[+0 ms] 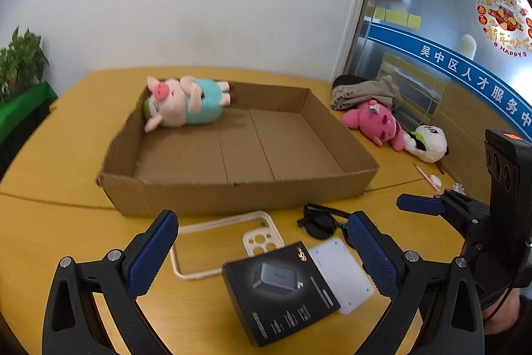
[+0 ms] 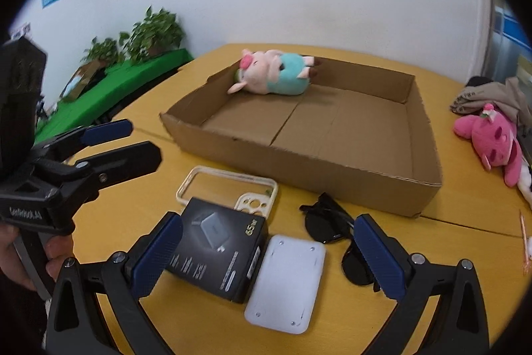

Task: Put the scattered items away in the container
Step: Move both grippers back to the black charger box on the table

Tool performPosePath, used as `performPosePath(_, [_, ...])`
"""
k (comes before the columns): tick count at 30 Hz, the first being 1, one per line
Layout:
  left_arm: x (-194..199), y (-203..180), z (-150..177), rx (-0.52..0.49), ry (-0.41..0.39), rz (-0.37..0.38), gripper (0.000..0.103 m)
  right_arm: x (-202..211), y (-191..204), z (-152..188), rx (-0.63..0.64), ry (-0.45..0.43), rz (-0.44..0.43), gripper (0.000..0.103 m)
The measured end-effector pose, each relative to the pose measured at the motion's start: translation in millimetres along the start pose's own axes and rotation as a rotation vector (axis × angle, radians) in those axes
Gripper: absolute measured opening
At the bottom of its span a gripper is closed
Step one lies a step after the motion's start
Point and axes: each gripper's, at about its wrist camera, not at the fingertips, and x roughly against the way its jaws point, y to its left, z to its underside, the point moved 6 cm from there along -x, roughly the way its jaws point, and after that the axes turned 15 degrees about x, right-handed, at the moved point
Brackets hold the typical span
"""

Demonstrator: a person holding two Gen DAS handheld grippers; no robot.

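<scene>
A round yellow wooden table (image 1: 50, 222) carries everything. The largest thing on it is a shallow open cardboard box (image 1: 232, 195), its long axis running from near left to far right. In the box's far left corner lies a plush pig (image 1: 181, 102) in a teal outfit, on its side with its long axis along the far wall, head to the left and feet to the right.

To the right of the box, outside it, a grey garment (image 1: 362, 93) is heaped by the wall, with a pink plush toy (image 1: 377, 123) just near of it and a white panda plush (image 1: 429, 138) touching that toy on its right.

On the table near of the box lie the smaller things. A black charger box (image 2: 216, 250) lies flat, its long axis slanting from near right to far left in the right wrist view. A white flat rectangular device (image 2: 286, 283) touches its right edge. A cream phone case (image 2: 229, 188) lies back down just beyond the charger box, its camera cut-out at the right end. Black sunglasses (image 2: 329, 227) lie folded to the right, between the white device and the box's near wall.

The left gripper (image 1: 262, 255) hangs over the charger box with its blue-padded fingers spread wide, holding nothing. The right gripper (image 2: 269, 255) is likewise spread wide and empty, spanning the charger box and white device.
</scene>
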Motion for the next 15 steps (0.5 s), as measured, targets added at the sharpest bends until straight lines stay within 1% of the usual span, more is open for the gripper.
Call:
performPosePath(2, [-1.8,2.5,5.6,0.015,0.008,0.002,0.103,-1.3,10.1,1.8,0.024,0.001,-0.017,0.102])
performPosePath(8, [-4.1,12.2,20.6,0.004,0.034,-0.006,0.103,-12.5,37.7,16.9,0.064,0.044,-0.064,0.102])
performPosePath(13, [-8.3,18.0,26.4,-0.033,0.079,0.006,0.103,-21.9,57.3,25.0,0.052,0.039,-0.109,0.102])
performPosePath(15, [-12.2,21.3,29.8,-0.032,0.112,0.021,0.103,-25.8,64.7,26.7,0.053,0.038,-0.134,0.102])
